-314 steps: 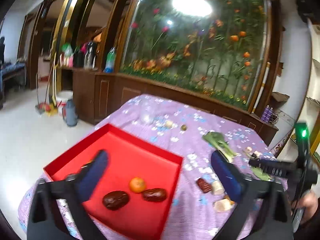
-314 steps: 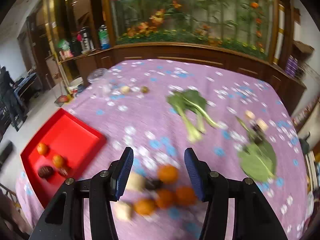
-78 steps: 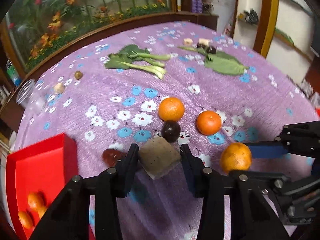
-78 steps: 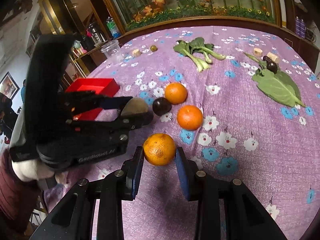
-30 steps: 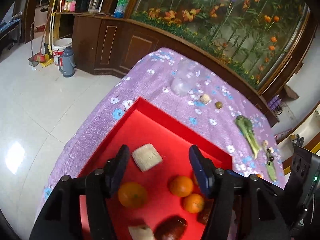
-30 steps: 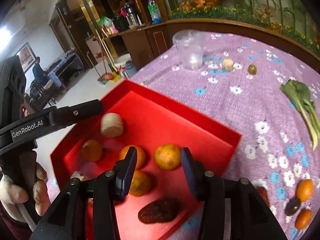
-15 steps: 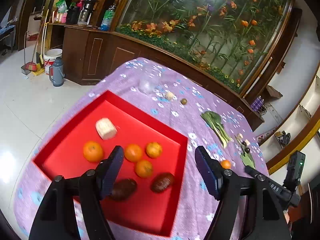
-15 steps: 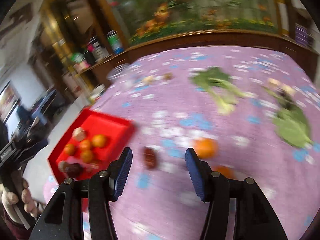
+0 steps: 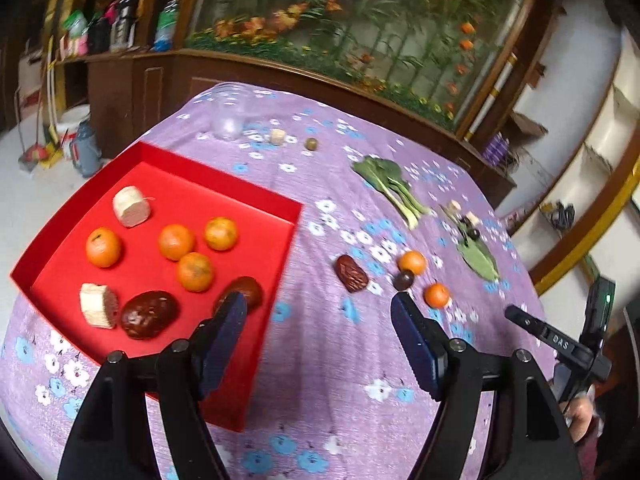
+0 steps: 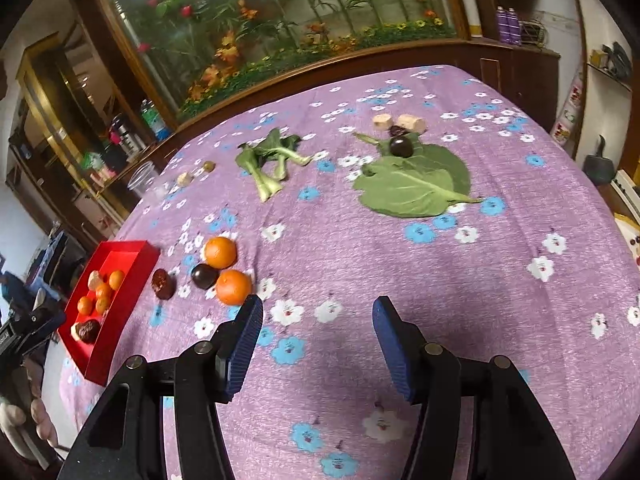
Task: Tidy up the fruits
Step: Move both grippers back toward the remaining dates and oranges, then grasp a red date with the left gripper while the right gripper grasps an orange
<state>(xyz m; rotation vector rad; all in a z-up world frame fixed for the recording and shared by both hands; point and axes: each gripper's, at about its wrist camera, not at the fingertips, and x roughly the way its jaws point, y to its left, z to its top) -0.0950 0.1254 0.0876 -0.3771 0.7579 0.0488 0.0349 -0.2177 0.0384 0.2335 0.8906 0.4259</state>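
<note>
A red tray (image 9: 224, 184) on the purple flowered cloth holds several oranges (image 9: 195, 271), two dark dates (image 9: 149, 314) and two pale chunks (image 9: 131, 206). It also shows in the right wrist view (image 10: 132, 276). Right of it lie a date (image 9: 351, 273), a dark plum (image 9: 403, 280) and two oranges (image 9: 412, 262); the right wrist view shows them too (image 10: 233, 287). My left gripper (image 9: 318, 322) is open and empty above the tray's right edge. My right gripper (image 10: 316, 334) is open and empty above the cloth, right of the near orange.
Bok choy (image 10: 270, 162), a large green leaf (image 10: 416, 184) with a dark plum (image 10: 401, 147) and two pale chunks (image 10: 413, 122) lie farther back. A clear cup (image 9: 229, 114), a pale chunk and a small green fruit (image 9: 311, 143) stand at the far left. A wooden cabinet stands behind the table.
Both grippers have pulled back from the tray. The left one has swung right towards the loose fruit; the right one now hovers steadily over the cloth near the two oranges.
</note>
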